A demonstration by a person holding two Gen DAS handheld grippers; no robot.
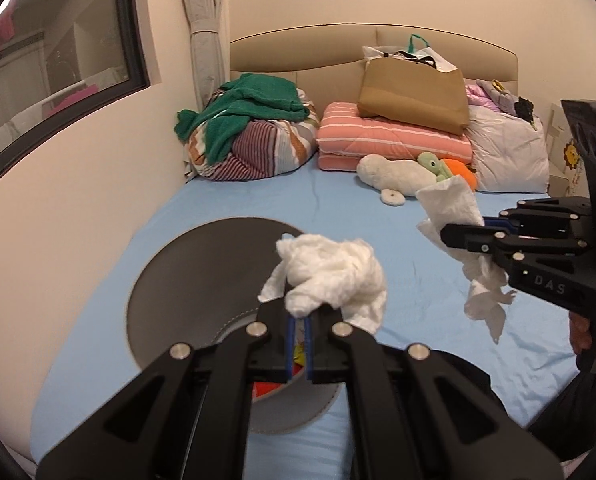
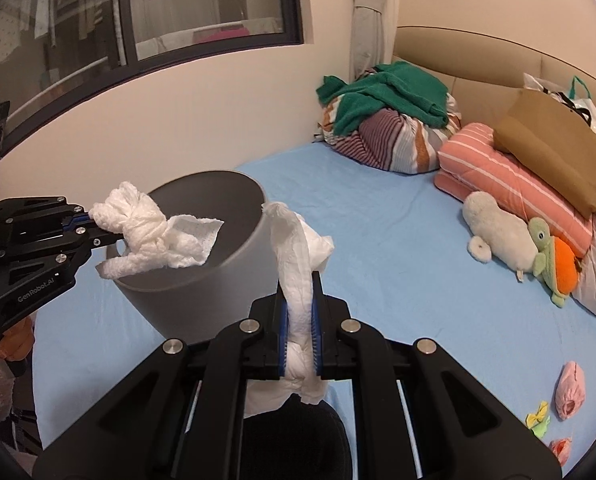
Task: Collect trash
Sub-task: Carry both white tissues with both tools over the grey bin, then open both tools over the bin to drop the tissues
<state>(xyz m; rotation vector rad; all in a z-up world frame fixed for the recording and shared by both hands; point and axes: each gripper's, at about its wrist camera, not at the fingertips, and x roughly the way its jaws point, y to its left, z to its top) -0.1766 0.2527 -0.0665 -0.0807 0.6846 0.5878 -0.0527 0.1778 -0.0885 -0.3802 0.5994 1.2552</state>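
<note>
Left hand-held gripper (image 1: 298, 316) clamps a crumpled tissue wad (image 1: 334, 276) over the grey bin (image 2: 202, 240), contents mostly hidden; right hand-held gripper (image 2: 298, 320) pinches a limp tissue (image 2: 298, 248) at frame centre.

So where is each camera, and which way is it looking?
Left wrist: sits on the left gripper, looking along its fingers at the crumpled tissue it pinches above the grey bin, toward the headboard; the right gripper shows at the right.
Right wrist: sits on the right gripper, looking past its white tissue toward the window corner; the left gripper and a hand show at the left.
Shared: bin, both tissues, blue bed, plush toy.
</note>
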